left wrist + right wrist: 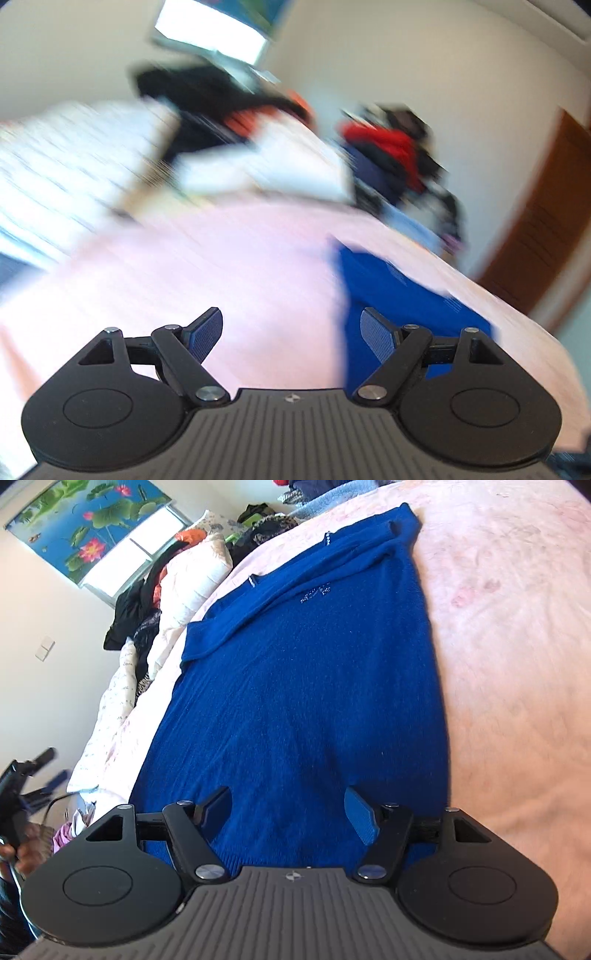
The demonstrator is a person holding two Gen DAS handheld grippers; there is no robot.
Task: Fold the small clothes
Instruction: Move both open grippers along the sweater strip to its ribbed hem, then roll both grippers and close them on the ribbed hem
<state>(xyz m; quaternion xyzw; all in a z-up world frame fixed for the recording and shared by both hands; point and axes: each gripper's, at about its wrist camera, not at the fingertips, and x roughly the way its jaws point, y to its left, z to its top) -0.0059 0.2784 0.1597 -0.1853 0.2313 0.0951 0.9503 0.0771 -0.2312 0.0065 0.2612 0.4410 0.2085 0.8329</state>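
A blue knit sweater (306,672) lies flat on the pink bed cover (509,635), with one sleeve folded across its chest. My right gripper (290,805) is open and empty, just above the sweater's near hem. My left gripper (291,328) is open and empty above the pink cover (221,266); the sweater (391,291) lies to its right. The left wrist view is blurred by motion. The left gripper also shows in the right wrist view (22,775), held off the left side of the bed.
White quilts (184,587) and a heap of dark and orange clothes (147,590) lie at the bed's far end. More clothes (391,158) are piled by the wall. A brown door (543,229) stands at the right.
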